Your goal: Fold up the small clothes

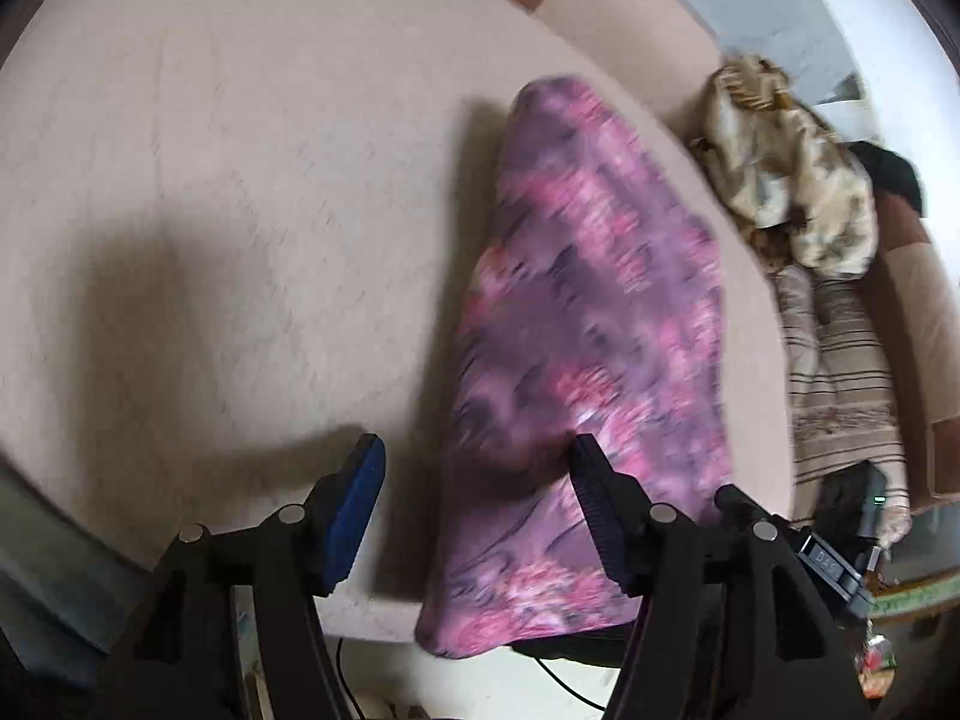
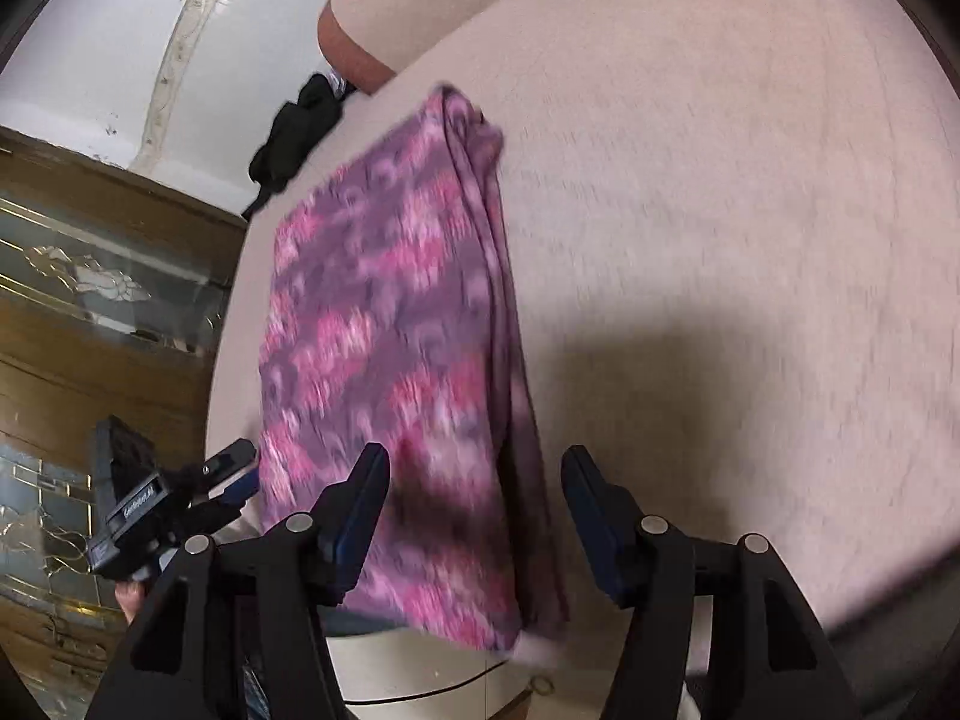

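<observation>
A pink and purple patterned garment (image 1: pixel 600 312) lies folded into a long strip on the beige padded surface (image 1: pixel 240 150), with its near end hanging over the front edge. My left gripper (image 1: pixel 477 468) hovers open over the garment's near left edge. Its right finger is over the fabric and its left finger over bare surface. In the right wrist view the same garment (image 2: pixel 396 324) stretches away from me. My right gripper (image 2: pixel 474 474) stands open above its near right part, with the folded edge below the gap. Neither gripper's pads press the fabric.
A pile of other clothes lies to the right: a beige and gold one (image 1: pixel 798 192), a striped one (image 1: pixel 846 372) and a black one (image 2: pixel 300 126). A wooden cabinet with glass (image 2: pixel 90 300) stands off the left edge. A cable (image 2: pixel 420 693) runs below the front edge.
</observation>
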